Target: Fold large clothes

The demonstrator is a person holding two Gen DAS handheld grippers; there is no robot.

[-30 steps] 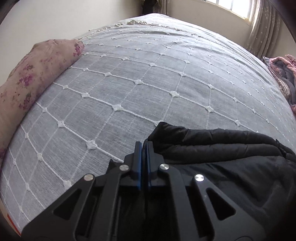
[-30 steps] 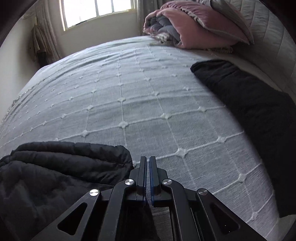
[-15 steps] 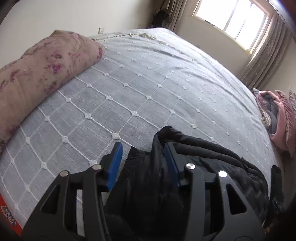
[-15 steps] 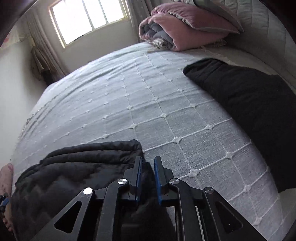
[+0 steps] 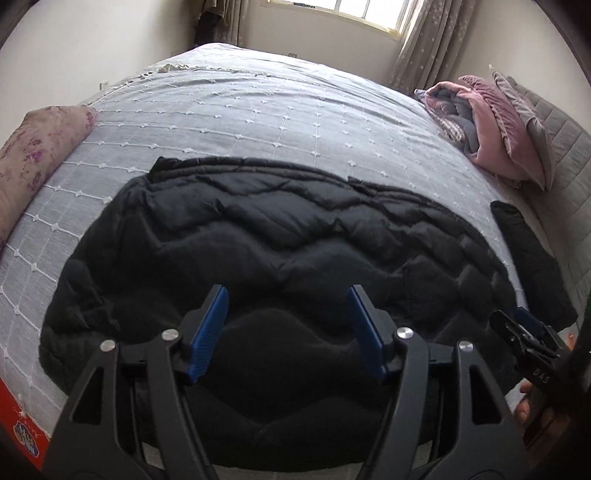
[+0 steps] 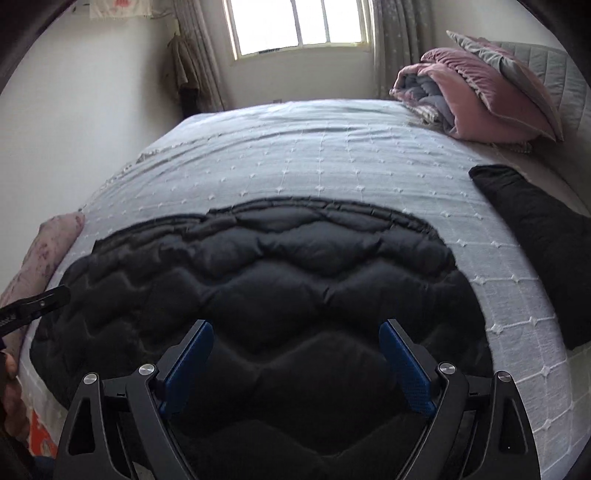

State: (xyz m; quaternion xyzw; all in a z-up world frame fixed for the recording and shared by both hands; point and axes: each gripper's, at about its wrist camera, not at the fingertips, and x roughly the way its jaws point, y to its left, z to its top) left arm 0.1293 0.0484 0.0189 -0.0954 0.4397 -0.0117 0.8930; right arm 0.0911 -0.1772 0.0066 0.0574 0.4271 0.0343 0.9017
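Note:
A black quilted puffer coat (image 5: 280,236) lies folded and flat on the grey bedspread (image 5: 258,110) near the bed's front edge; it also shows in the right wrist view (image 6: 280,280). My left gripper (image 5: 287,295) is open and empty, held above the coat's near part. My right gripper (image 6: 295,330) is open and empty above the coat too. The right gripper also shows at the far right of the left wrist view (image 5: 524,332). The left gripper's tip shows at the left edge of the right wrist view (image 6: 37,304).
A second black garment (image 6: 535,236) lies at the right of the bed. A pink rolled quilt and pillows (image 6: 480,96) sit at the far right corner. A floral pink pillow (image 5: 33,151) lies at the left edge. A window (image 6: 295,26) is behind.
Both grippers were shut on the coat's corners, then opened and let go. They have pulled back and up, so the whole folded coat now shows flat on the bed.

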